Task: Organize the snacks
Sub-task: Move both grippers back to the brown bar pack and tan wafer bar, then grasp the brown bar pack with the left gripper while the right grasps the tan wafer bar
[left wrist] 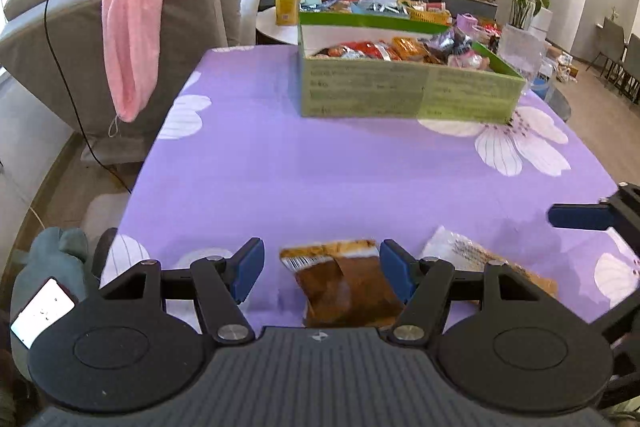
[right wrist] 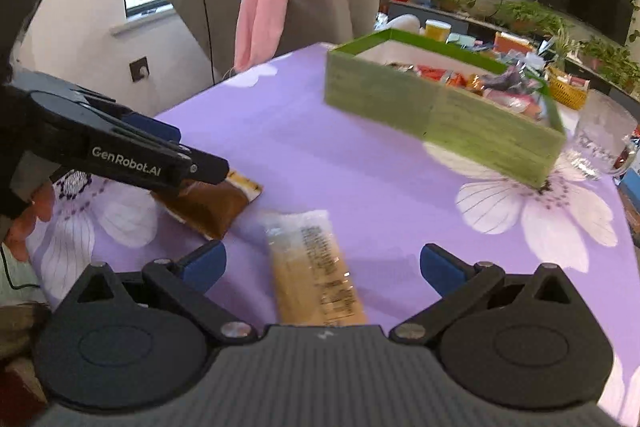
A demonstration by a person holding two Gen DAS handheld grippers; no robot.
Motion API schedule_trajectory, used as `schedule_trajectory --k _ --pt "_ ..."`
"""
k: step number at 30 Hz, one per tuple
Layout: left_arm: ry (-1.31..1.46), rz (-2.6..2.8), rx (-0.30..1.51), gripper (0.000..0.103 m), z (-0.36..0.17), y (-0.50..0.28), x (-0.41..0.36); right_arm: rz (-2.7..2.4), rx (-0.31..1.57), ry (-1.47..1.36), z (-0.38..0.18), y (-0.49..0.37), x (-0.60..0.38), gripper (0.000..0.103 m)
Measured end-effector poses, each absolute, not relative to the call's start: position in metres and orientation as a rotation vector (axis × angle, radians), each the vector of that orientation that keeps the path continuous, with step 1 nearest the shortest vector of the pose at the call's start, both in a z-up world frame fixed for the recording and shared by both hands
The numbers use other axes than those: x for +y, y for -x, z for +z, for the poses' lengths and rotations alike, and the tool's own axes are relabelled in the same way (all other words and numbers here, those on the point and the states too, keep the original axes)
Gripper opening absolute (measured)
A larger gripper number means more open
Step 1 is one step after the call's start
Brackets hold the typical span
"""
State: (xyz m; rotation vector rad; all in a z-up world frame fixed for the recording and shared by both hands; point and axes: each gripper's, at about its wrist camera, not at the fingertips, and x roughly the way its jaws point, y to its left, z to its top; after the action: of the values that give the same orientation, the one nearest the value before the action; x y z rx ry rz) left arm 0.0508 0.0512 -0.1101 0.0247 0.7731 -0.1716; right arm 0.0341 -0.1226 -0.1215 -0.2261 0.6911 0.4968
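Note:
A brown snack packet [left wrist: 344, 283] lies on the purple flowered tablecloth [left wrist: 320, 155] near its front edge. My left gripper [left wrist: 322, 267] is open around the packet, its left pad clear of the wrapper. A clear packet with yellow contents [right wrist: 316, 267] lies lengthwise between the wide-apart fingers of my open right gripper [right wrist: 323, 265], untouched by either pad. In the right wrist view my left gripper [right wrist: 192, 163] hovers over the brown packet [right wrist: 212, 205]. The clear packet [left wrist: 464, 247] also shows in the left view. A green cardboard box [left wrist: 408, 95] [right wrist: 440, 115] full of wrapped snacks stands at the far side.
A grey armchair [left wrist: 192, 7] with a pink towel [left wrist: 132, 27] stands beyond the table's left edge. A glass mug [right wrist: 600, 147] sits right of the box. Behind are a round side table with a yellow can [left wrist: 287, 7], more snacks, and plants.

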Motion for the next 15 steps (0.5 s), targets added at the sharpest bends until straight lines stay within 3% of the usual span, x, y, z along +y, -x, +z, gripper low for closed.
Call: schedule_trajectory --k 15 --pt "-0.071 -0.190 0.806 0.062 -0.125 -0.057 0.038 0.453 0.767 0.165 -0.135 -0.043 -0.128 0.058"
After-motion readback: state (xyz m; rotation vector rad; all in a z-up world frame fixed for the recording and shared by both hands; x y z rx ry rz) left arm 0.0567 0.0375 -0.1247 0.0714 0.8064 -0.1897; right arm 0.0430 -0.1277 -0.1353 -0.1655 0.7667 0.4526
